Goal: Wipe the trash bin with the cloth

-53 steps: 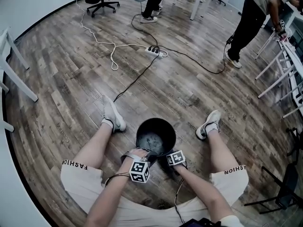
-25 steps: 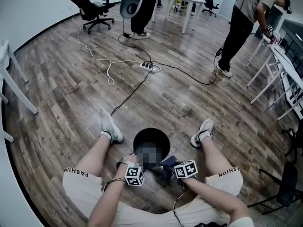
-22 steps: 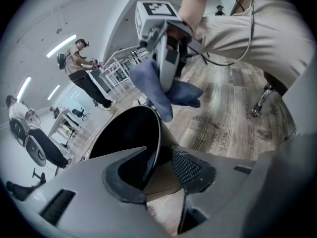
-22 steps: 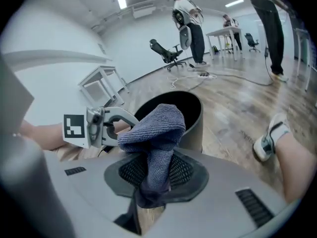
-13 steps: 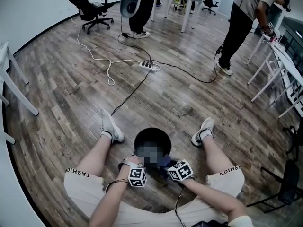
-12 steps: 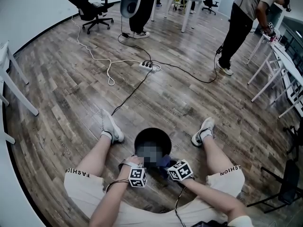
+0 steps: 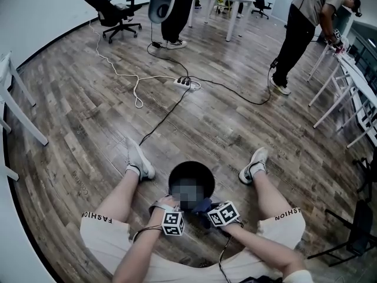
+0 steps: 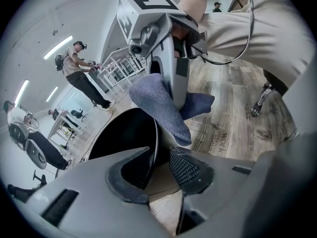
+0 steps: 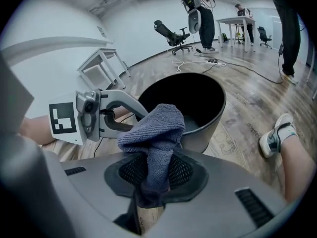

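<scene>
Cloth at the trash bin's near rim, both tools gripping.
The trash bin (image 9: pixel 210 114) stood on the wood floor (image 7: pixel 88 111) between the seated person's legs. The left tool (image 8: pixel 158 170) had just been closing and was narrow, one jaw inside and one outside the near rim, clamped on the bin wall. The right tool (image 9: pixel 156 173) pinched the bunched blue-grey cloth (image 9: pixel 157 128) between its pads, just beside the left tool.
</scene>
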`<move>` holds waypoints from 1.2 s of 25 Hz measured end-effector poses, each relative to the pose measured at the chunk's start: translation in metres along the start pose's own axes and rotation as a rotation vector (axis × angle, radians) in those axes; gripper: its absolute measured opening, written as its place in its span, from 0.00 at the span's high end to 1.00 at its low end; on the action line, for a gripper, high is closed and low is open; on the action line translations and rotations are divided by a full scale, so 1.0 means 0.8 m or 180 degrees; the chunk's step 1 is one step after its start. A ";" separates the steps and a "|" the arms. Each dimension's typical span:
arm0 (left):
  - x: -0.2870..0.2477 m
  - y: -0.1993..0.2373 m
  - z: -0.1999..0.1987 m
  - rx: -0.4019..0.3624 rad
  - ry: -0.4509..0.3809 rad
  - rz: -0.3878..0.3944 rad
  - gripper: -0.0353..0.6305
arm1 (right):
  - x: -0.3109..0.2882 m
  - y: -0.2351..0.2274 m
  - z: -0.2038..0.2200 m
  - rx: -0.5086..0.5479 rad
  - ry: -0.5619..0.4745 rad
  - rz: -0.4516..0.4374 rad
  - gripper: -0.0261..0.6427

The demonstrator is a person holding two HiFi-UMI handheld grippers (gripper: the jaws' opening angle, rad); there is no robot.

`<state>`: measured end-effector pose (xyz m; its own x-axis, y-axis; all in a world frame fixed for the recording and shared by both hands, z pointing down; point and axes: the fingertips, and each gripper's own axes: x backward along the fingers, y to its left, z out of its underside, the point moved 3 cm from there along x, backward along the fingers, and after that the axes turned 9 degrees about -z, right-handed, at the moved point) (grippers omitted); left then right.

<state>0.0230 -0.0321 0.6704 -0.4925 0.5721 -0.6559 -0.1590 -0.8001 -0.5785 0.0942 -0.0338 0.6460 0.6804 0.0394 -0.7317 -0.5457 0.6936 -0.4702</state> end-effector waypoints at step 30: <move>-0.006 0.004 -0.015 -0.0004 -0.0187 -0.0061 0.80 | -0.199 -0.156 0.126 -0.1248 -0.0106 0.0353 0.83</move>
<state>0.0354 -0.0352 0.6660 -0.5388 0.5758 -0.6149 -0.1680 -0.7887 -0.5913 0.1032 -0.0544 0.8706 0.6190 0.1262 -0.7752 -0.7573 0.3572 -0.5466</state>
